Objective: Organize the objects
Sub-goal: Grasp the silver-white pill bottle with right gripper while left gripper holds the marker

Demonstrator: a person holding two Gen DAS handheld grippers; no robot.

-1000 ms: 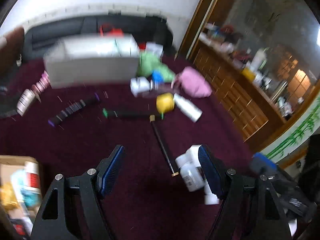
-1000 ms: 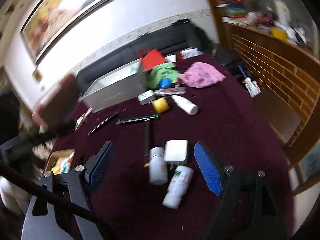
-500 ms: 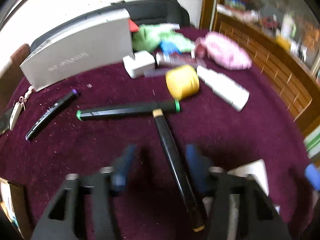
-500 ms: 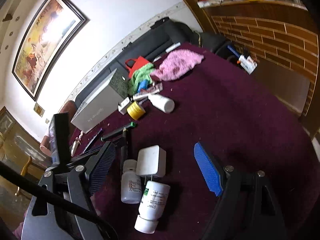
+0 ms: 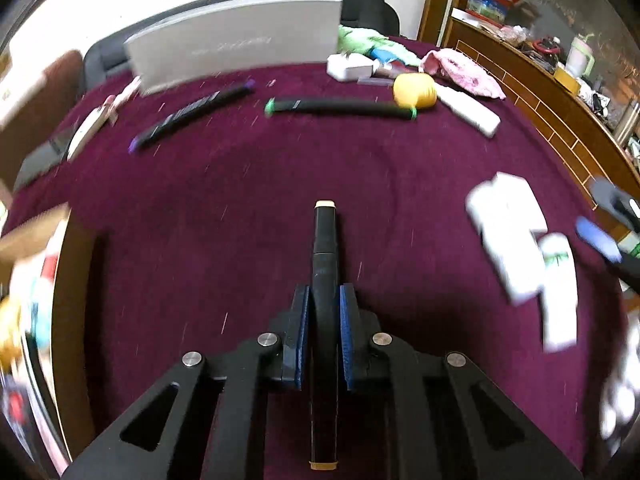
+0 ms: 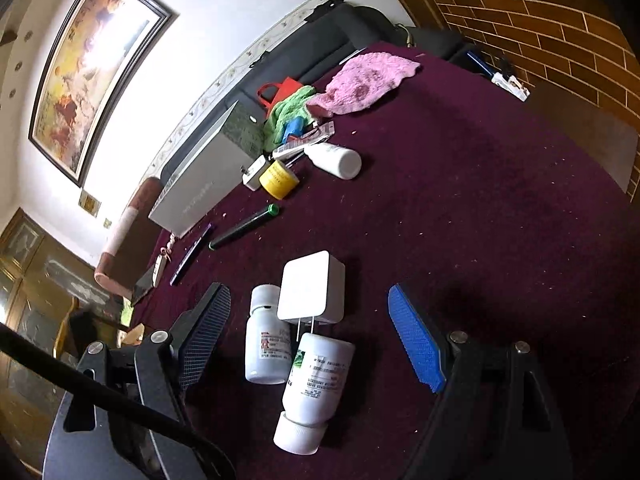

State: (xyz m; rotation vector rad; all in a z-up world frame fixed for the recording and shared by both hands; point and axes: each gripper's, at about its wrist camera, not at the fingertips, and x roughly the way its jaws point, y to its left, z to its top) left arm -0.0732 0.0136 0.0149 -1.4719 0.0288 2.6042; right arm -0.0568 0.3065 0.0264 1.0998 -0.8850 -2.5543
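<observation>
My left gripper (image 5: 324,300) is shut on a black marker with tan end caps (image 5: 326,236), which runs lengthwise between the blue pads and sticks out ahead over the maroon tablecloth (image 5: 240,208). My right gripper (image 6: 306,296) is open and hangs low over a white square charger (image 6: 310,292) and two white pill bottles (image 6: 266,344) (image 6: 318,376) lying between its fingers, touching none of them. That cluster shows blurred at the right of the left wrist view (image 5: 516,240).
Further back lie a green-capped marker (image 5: 340,106), a purple-capped marker (image 5: 192,114), a yellow jar (image 5: 414,90), a white bottle (image 5: 468,110), a grey box (image 5: 236,52) and pink (image 6: 364,80) and green cloths (image 6: 288,108). A cardboard box of items (image 5: 28,272) sits at the left edge.
My left gripper came down over the tan-capped marker and shut on it; the marker's tip now sits away from the green-capped marker. My right gripper sank closer to the bottles, still open.
</observation>
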